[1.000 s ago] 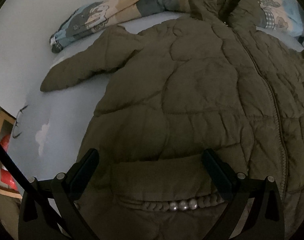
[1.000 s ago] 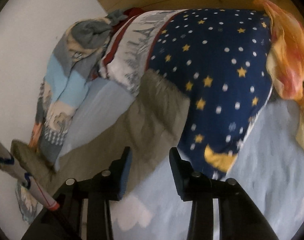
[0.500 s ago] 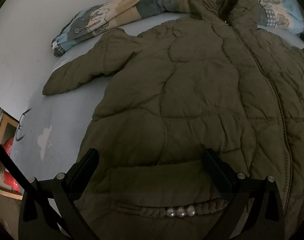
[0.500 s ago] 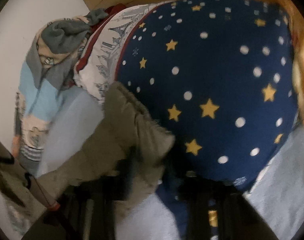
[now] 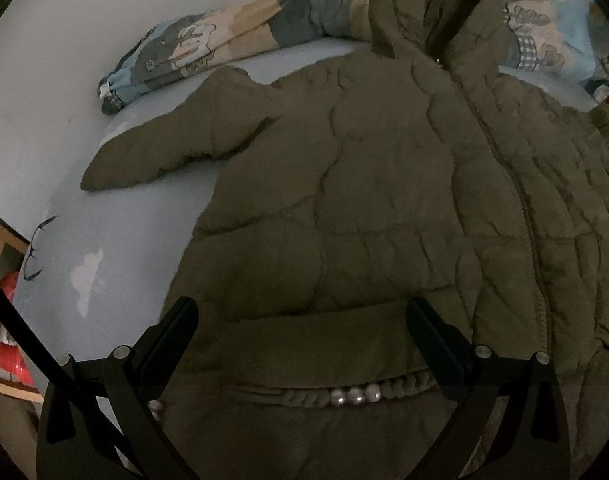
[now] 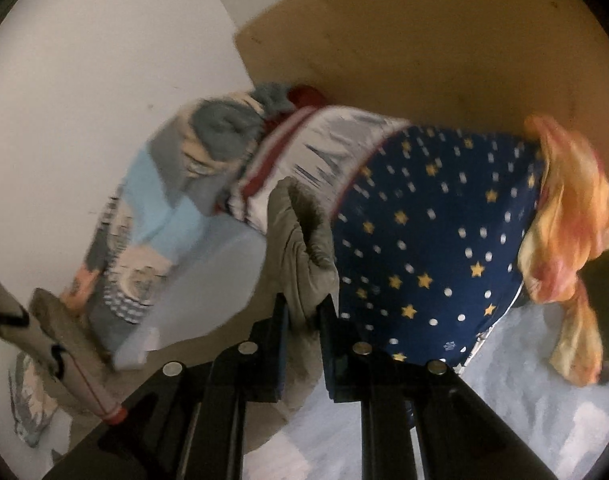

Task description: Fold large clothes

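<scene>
Two grippers we see, left gripper [image 5: 302,322] spread wide over olive jacket [image 5: 384,200] on pale sheet [image 5: 116,264], right gripper [image 6: 303,312] pinching its sleeve [image 6: 300,248] toward twelve o'clock, sleeve's lower part hidden, starry pillow [image 6: 444,240] blurred.

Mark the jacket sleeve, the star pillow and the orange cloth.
jacket sleeve [image 6: 304,248]: right wrist view, cuff above fingers.
star pillow [image 6: 436,248]: right wrist view, blue middle.
orange cloth [image 6: 572,208]: right wrist view, upper fold.

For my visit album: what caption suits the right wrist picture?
Right gripper, jaws shut on an olive jacket sleeve, lifted before a star-print pillow.
</scene>
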`<state>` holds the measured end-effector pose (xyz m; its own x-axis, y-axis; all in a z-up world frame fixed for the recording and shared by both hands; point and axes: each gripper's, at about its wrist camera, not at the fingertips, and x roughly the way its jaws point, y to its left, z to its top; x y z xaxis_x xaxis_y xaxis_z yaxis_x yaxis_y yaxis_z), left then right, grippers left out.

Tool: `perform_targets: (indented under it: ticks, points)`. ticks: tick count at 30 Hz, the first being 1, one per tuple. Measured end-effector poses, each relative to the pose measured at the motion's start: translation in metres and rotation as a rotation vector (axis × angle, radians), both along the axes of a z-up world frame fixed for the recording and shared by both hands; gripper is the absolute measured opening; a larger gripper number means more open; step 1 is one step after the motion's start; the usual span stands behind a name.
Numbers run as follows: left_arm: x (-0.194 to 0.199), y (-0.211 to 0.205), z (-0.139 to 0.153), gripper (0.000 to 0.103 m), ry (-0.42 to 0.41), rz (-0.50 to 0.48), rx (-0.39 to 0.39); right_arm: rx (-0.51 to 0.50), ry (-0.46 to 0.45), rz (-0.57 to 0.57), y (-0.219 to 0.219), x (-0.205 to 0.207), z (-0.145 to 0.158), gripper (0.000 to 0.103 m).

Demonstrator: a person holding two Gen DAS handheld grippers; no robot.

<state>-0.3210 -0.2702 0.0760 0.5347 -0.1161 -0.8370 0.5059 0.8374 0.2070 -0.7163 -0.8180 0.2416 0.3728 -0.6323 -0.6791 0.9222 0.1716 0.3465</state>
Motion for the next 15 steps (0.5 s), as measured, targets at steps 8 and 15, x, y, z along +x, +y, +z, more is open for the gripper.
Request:
perform_targets:
  ticks: [8, 15]
  points:
    - [0.005, 0.022, 0.020, 0.103, -0.005, 0.007, -0.059, -0.099, -0.012, 0.128, 0.071, 0.051, 0.090, 0.014]
    - [0.016, 0.044, 0.034, 0.103, 0.012, 0.042, -0.122, -0.166, -0.026, 0.275, 0.152, 0.120, 0.139, 0.014]
